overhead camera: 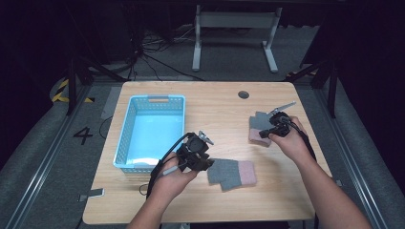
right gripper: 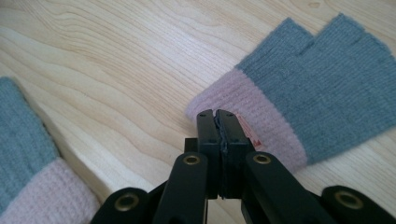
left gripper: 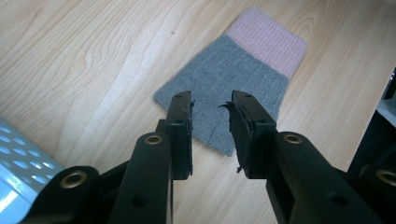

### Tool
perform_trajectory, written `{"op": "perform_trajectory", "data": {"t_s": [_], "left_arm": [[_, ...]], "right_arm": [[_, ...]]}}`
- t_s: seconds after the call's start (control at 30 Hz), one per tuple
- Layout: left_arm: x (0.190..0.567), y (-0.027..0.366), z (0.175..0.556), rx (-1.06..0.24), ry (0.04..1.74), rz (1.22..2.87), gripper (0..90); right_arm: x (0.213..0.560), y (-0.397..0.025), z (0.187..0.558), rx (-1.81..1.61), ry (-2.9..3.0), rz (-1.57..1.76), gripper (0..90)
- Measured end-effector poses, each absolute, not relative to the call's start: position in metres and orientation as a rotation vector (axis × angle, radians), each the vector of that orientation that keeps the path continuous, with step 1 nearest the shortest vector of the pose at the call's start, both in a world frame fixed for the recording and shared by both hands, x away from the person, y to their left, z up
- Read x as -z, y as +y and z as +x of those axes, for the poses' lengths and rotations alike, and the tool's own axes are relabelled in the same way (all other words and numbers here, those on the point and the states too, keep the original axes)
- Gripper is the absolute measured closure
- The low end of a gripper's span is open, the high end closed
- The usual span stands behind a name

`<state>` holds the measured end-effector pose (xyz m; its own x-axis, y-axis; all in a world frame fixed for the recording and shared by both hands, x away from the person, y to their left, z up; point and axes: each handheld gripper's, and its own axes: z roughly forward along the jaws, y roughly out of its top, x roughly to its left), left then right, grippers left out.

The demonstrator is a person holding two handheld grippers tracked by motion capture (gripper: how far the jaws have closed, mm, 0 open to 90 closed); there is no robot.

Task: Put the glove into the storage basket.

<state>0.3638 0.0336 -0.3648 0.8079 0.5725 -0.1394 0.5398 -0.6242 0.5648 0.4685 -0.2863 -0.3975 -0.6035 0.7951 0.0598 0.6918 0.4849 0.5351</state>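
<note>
Two fingerless gloves on worktop [overhead camera: 224, 107], basket [overhead camera: 125, 138] at left of high frame, nothing seen inside. Right claw [right gripper: 218, 122] pressed together on pink cuff of far glove [overhead camera: 260, 128], right of centre. Left claw [left gripper: 211, 123] spread over grey edge of near glove [overhead camera: 232, 172], lower centre, not gripping. Risks: thin cuff pinch may slip on lift; left jaws may close on bare wood, miss knit; glove may snag basket rim.

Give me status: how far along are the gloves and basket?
Done: nothing yet; the basket holds no glove. In hand: the right tongs are shut at the pink cuff edge of the far glove, which lies flat on the table; the left tongs are open above the near glove. Left: probably lifting both gloves into the basket.
</note>
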Motion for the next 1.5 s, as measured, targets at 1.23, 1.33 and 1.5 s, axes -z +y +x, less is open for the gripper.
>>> {"op": "perform_trajectory", "data": {"t_s": [1.23, 1.33, 1.5], "left_arm": [[0.365, 0.034, 0.364, -0.066, 0.82, 2.392, 68.6], [0.365, 0.034, 0.364, -0.064, 0.819, 2.391, 68.5], [0.366, 0.033, 0.364, -0.064, 0.818, 2.394, 68.3]], "right_arm": [[0.425, -0.293, 0.485, -0.724, 2.537, 1.348, 90.0], [0.424, -0.296, 0.483, -0.717, 2.535, 1.355, 90.0], [0.424, -0.303, 0.481, -0.708, 2.53, 1.368, 90.0]]}}
